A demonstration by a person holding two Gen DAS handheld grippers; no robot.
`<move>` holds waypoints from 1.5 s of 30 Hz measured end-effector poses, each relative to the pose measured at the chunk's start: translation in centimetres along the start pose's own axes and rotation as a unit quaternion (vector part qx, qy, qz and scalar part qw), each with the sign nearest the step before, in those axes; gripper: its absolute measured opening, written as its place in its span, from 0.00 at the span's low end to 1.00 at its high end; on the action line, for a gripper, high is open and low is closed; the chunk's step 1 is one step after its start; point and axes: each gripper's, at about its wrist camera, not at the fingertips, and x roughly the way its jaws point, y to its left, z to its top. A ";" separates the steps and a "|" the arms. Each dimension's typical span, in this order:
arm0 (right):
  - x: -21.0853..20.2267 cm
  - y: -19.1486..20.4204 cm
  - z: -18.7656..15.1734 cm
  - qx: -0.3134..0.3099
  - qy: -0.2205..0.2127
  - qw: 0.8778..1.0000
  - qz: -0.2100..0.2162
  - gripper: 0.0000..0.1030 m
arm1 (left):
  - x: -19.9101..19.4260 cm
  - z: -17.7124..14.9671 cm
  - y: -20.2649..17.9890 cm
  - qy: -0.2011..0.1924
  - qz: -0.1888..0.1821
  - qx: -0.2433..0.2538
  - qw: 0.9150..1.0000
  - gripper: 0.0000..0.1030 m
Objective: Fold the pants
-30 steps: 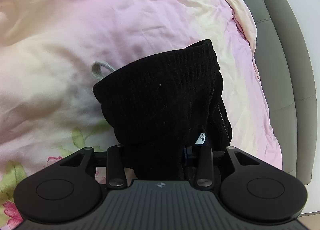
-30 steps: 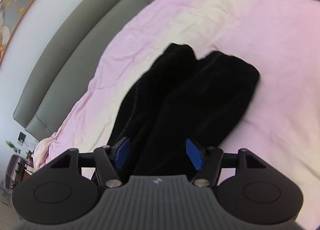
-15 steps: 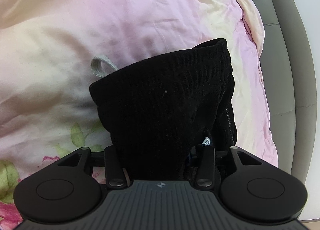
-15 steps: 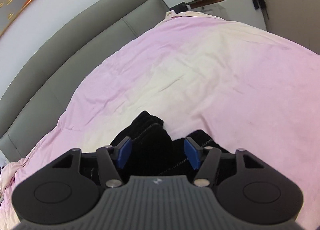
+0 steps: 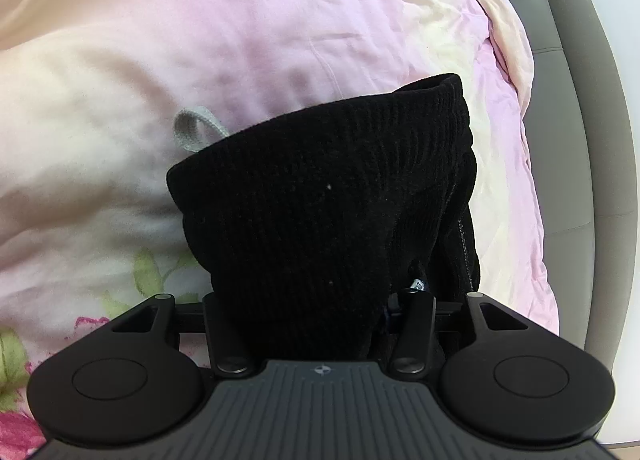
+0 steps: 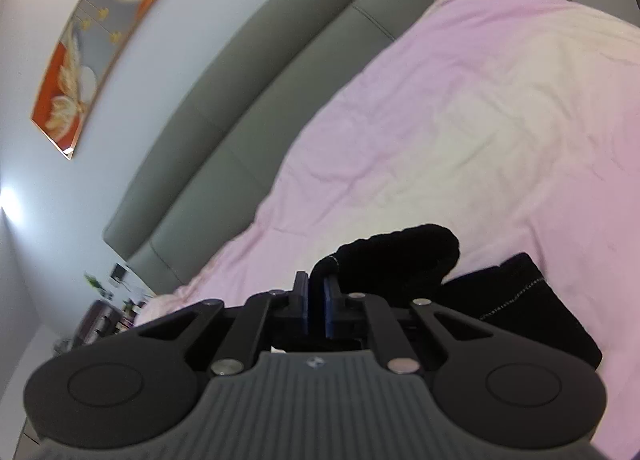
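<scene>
left tongs [image 5: 320, 316] clenched on black pants [image 5: 320, 200], waistband bunched between fingers, grey drawstring [image 5: 188, 132] poking out. right tongs [image 6: 316, 300] closed, nothing visibly gripped, beside pants [image 6: 400, 256] on pink bed [image 6: 480, 120] near headboard [image 6: 240, 100] edge.

A home bedroom is shown. A bed is covered by a pink quilt [image 6: 480, 108] printed with flowers and backed by a grey padded headboard [image 6: 248, 100]. A framed picture [image 6: 92, 32] is hung on the wall above, and a cluttered nightstand [image 6: 108, 312] is seen beside the bed.
</scene>
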 end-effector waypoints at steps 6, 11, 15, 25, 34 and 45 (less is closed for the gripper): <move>-7.0 6.1 3.2 0.003 -0.058 0.995 0.080 0.01 | -0.3 0.1 0.1 0.004 -0.004 0.004 1.000 0.53; -9.2 9.3 5.3 0.052 -0.113 0.988 0.095 0.00 | -0.2 0.2 0.2 0.006 -0.005 0.000 1.000 0.53; -7.3 9.9 6.6 0.002 -0.130 0.991 -0.040 0.00 | 0.0 0.2 0.0 0.006 -0.001 0.005 1.000 0.54; -4.3 0.7 -1.8 -0.123 0.024 0.982 -0.140 0.55 | 0.2 0.4 0.1 0.007 -0.001 0.000 1.000 0.55; -4.6 -2.9 -8.8 -0.190 0.102 0.965 -0.151 0.72 | 0.2 0.3 0.2 0.006 -0.001 0.002 1.000 0.55; -9.3 3.2 -4.8 -0.126 -0.037 0.991 0.012 0.04 | 0.1 0.3 0.1 0.006 -0.001 0.003 1.000 0.55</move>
